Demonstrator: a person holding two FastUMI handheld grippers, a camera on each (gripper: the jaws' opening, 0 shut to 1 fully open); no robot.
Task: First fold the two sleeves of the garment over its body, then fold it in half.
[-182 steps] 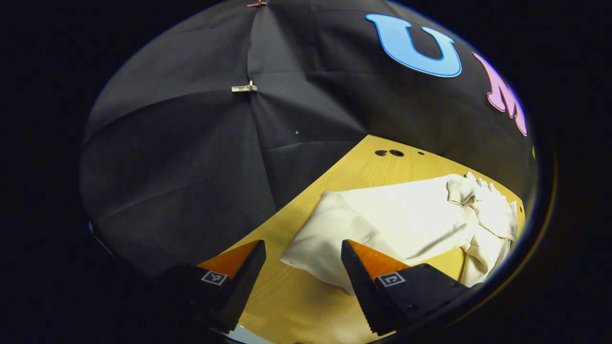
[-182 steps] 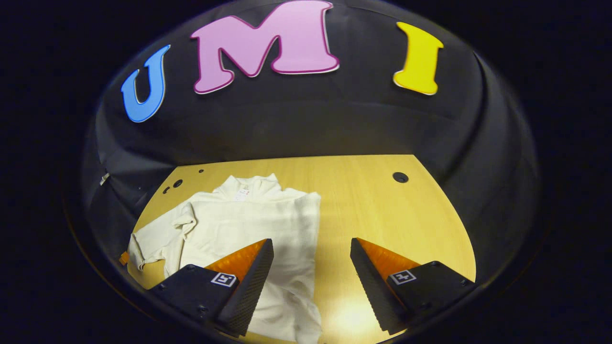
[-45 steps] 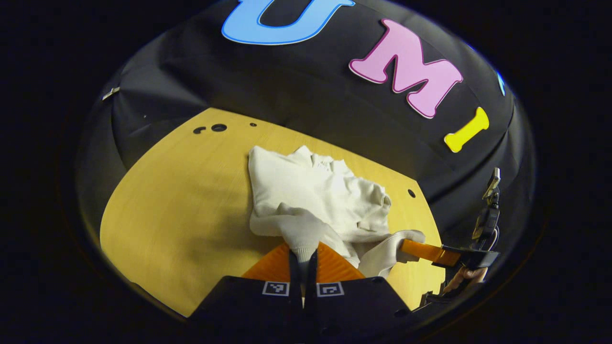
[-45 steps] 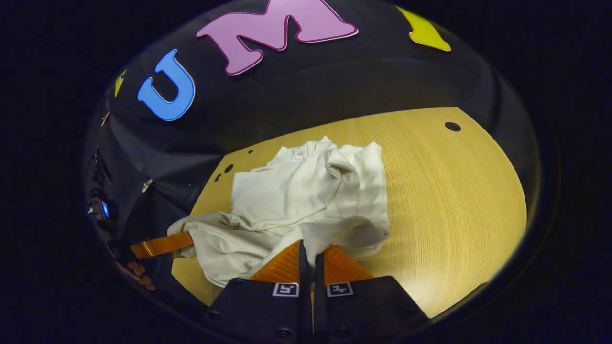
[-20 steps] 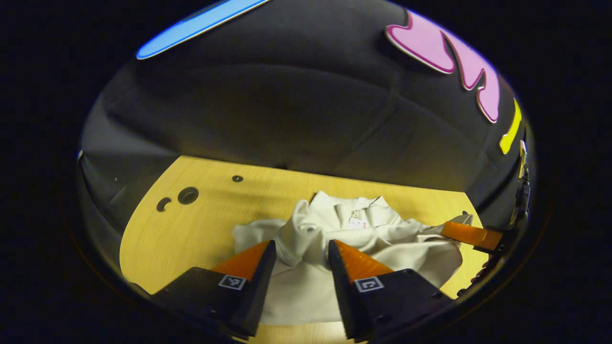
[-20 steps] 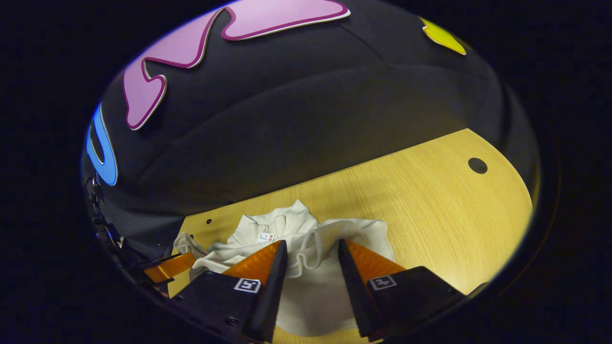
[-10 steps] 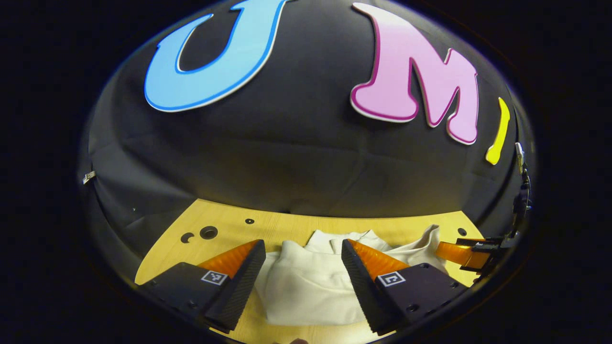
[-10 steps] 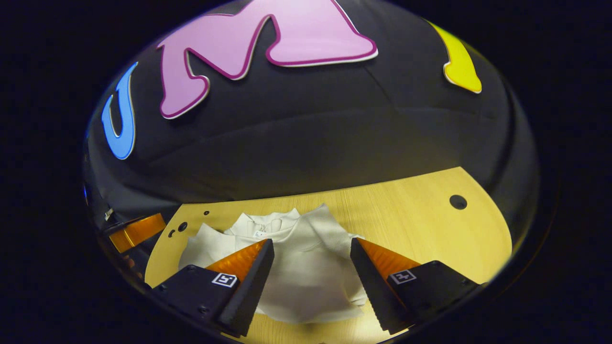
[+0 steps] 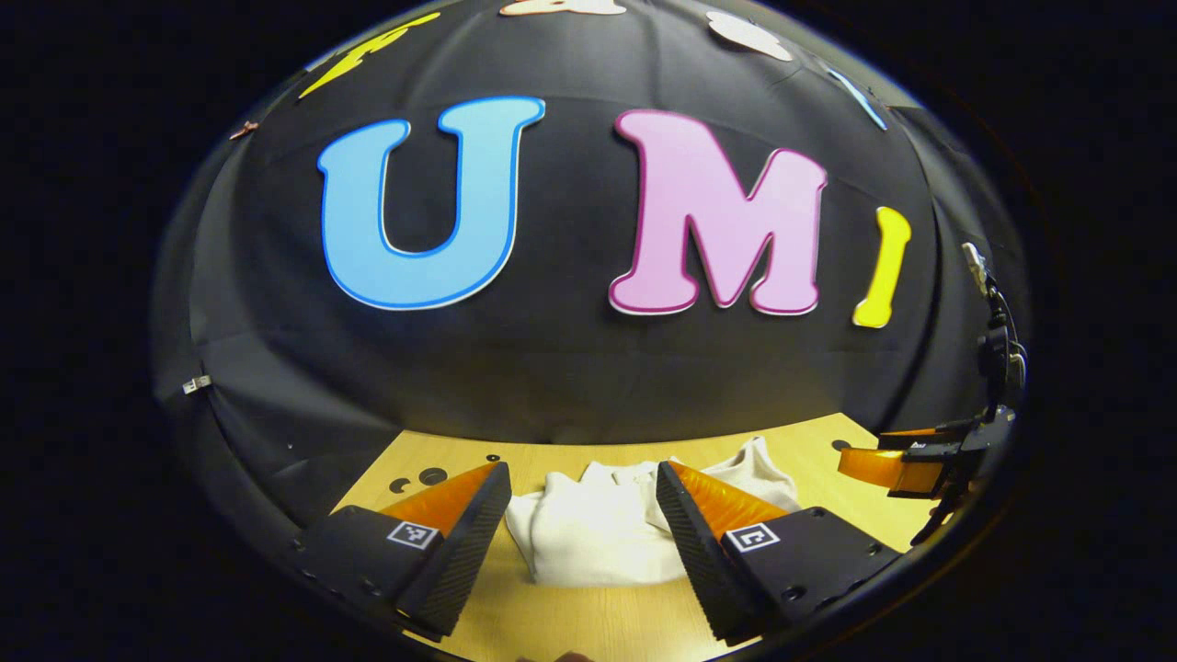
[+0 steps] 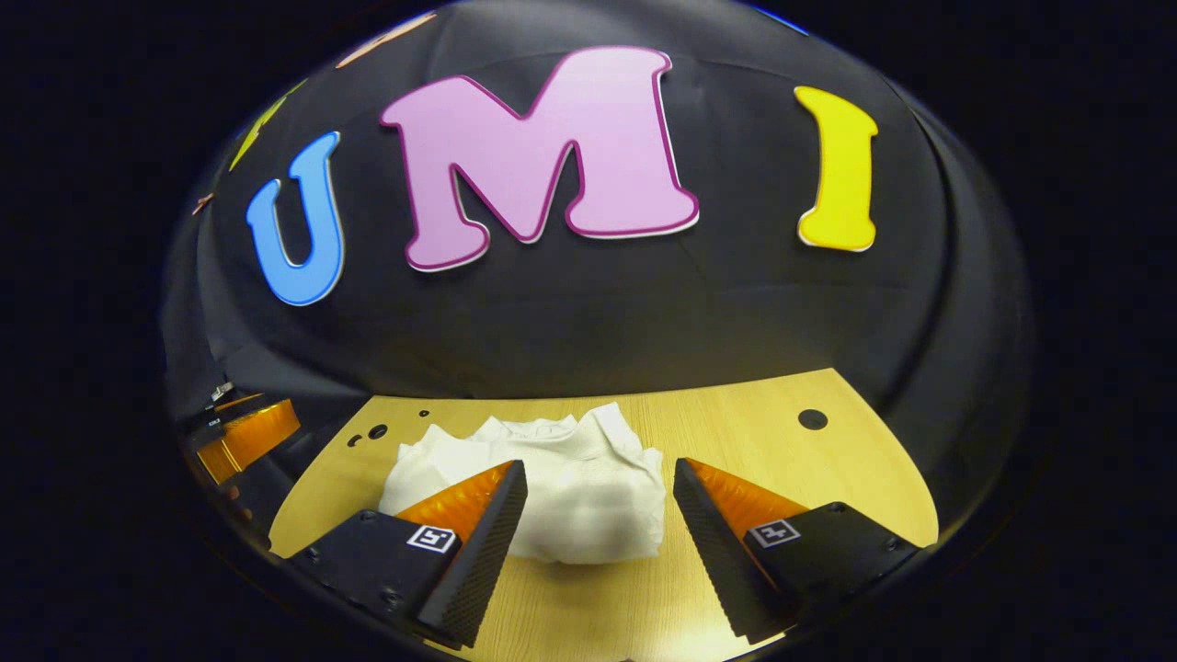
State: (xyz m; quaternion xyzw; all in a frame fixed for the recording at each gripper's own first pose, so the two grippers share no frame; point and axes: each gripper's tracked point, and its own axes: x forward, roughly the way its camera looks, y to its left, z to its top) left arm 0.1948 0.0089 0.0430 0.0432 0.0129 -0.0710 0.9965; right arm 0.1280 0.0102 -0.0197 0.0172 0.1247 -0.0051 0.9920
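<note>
The counter (image 10: 782,478) carries your folded garment (image 10: 588,496) near its far edge. It looks soft and light; grip only hems or corners. Your left gripper (image 9: 575,529) and right gripper (image 10: 598,533) are spread, empty.

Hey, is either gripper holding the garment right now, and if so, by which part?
Nothing is held. The left gripper and the right gripper are both open, and the folded white garment lies free on the wooden table.
</note>
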